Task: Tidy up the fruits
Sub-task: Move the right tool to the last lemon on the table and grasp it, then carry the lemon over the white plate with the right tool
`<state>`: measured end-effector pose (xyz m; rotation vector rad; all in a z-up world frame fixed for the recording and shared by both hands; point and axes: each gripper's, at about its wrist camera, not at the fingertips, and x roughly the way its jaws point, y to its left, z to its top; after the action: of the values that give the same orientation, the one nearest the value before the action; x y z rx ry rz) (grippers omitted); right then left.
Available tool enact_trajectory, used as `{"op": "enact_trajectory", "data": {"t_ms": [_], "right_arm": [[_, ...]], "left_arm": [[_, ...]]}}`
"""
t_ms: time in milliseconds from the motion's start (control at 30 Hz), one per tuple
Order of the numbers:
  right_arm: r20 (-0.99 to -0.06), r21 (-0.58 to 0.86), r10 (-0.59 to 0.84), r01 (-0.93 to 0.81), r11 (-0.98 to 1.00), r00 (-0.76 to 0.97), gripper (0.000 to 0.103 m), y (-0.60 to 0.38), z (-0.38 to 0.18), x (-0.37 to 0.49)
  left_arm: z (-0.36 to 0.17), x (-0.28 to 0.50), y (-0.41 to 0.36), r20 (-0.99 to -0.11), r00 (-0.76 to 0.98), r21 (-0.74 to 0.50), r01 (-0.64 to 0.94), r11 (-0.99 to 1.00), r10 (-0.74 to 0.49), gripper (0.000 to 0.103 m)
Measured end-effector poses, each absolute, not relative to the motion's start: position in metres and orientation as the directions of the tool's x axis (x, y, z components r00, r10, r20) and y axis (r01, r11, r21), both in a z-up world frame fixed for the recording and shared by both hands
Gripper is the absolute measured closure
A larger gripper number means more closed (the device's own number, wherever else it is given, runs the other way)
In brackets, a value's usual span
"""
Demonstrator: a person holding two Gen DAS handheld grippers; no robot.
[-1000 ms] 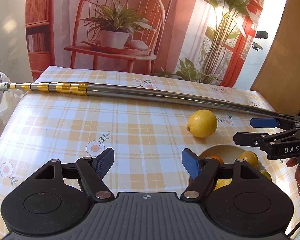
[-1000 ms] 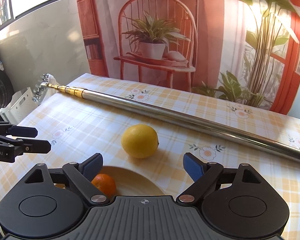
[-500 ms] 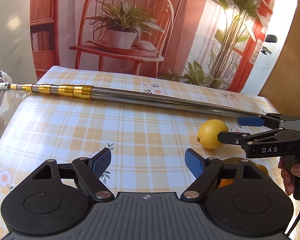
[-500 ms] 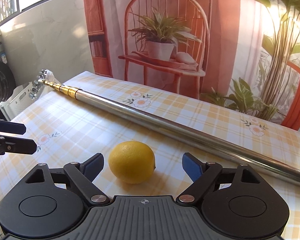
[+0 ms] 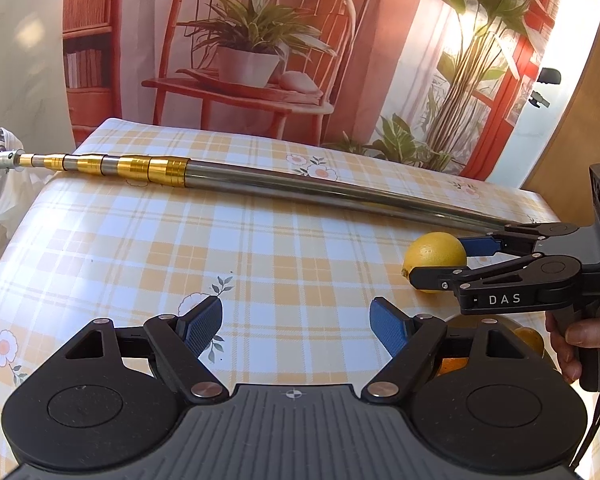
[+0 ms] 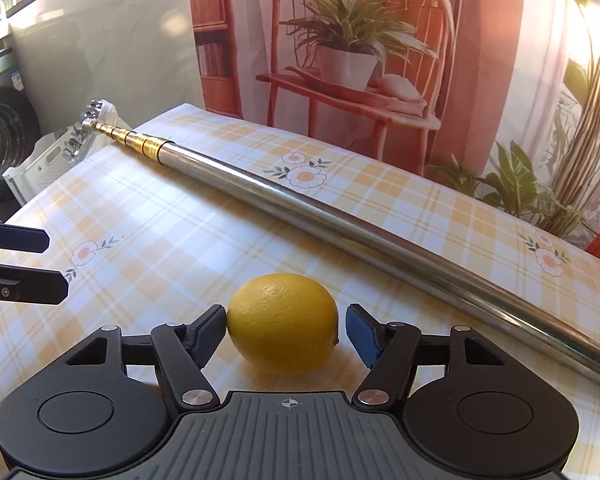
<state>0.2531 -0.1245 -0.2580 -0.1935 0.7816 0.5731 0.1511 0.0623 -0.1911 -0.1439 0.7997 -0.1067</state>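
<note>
A long telescoping metal pole (image 6: pixel 340 224), silver with gold-banded sections at its left end, lies across the tabletop (image 5: pixel 140 248), which carries a yellow-and-white checked cloth printed with small daisies; the pole passes behind the fruit without touching it and blocks no access. Beyond the tabletop hangs a printed backdrop (image 6: pixel 380 40) showing one red chair with a potted plant. The left tool (image 5: pixel 296 320), black with blue pads, hangs over bare cloth with its fingers spread wide and nothing between them. One smooth, bright yellow oval lemon (image 6: pixel 283 317) with a dimpled rind and a small nub at its right end rests on the cloth near the right side of the tabletop, just in front of the pole. The right tool (image 6: pixel 286 330) straddles it: the left pad touches or nearly touches the rind, the right pad stands a small gap away, so the fingers are parted and not clamped. In the left wrist view, orange and yellow fruit (image 5: pixel 532 338) shows partly behind the left tool's frame; its count cannot be told. A hand (image 5: pixel 580 340) grips the right tool's handle.
</note>
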Motion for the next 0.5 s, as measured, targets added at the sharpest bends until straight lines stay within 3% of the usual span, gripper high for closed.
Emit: {"op": "enact_trajectory", "data": {"t_ms": [500], "right_arm": [[-0.705,0.05,0.42,-0.55,0.834,0.572,0.047,-0.132,-0.25,0.236]], "left_arm": [[-0.184,0.145,0.058,-0.698,0.701,-0.157,0.048,0.986,-0.146,0.02]]}}
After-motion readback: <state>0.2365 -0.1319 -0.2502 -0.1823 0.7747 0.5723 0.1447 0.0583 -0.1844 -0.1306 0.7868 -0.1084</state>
